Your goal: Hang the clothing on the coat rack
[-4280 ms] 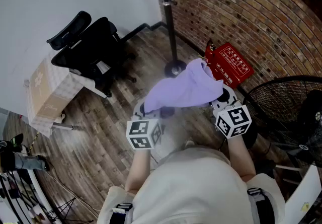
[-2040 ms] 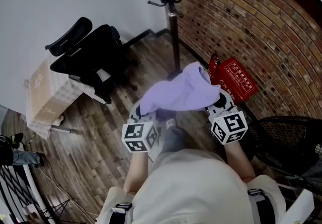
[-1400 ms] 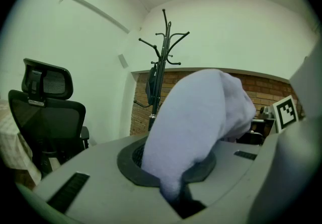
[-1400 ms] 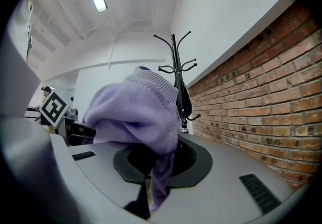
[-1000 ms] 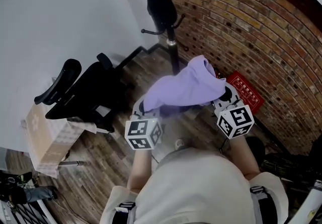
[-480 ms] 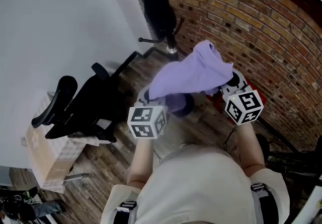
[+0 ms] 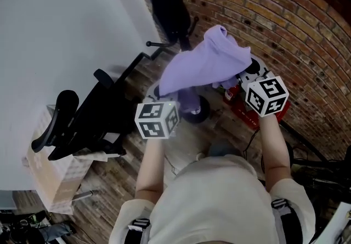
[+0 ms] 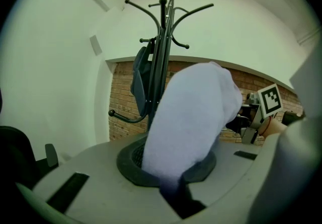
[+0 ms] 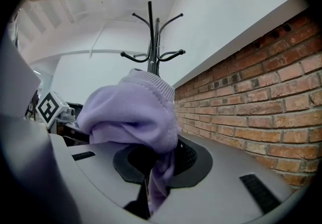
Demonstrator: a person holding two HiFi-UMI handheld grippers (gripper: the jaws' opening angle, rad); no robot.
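Observation:
A lilac garment (image 7: 205,64) is stretched between my two grippers, held up in front of the person. My left gripper (image 7: 162,94) is shut on its left end, where the cloth (image 8: 188,122) rises straight out of the closed jaws. The garment's right end (image 9: 133,120) is pinched in my right gripper (image 7: 241,75), with a ribbed hem on top. The black coat rack (image 7: 167,4) stands just beyond, in the corner where the white wall meets the brick wall. Its hooks (image 8: 166,4) and a dark item hanging on it (image 8: 141,79) show in the left gripper view; its top (image 9: 153,31) also shows in the right gripper view.
A black office chair (image 7: 90,122) stands at the left, with a cardboard box (image 7: 52,177) beside it. A red case (image 7: 258,117) lies on the wood floor under the right gripper. The rack's round base (image 7: 197,110) sits below the garment. The brick wall (image 7: 285,23) runs along the right.
Both grippers have carried the lilac garment forward and a little up, closer to the coat rack. The rack now looms larger at the top of the head view. Both grips are unchanged.

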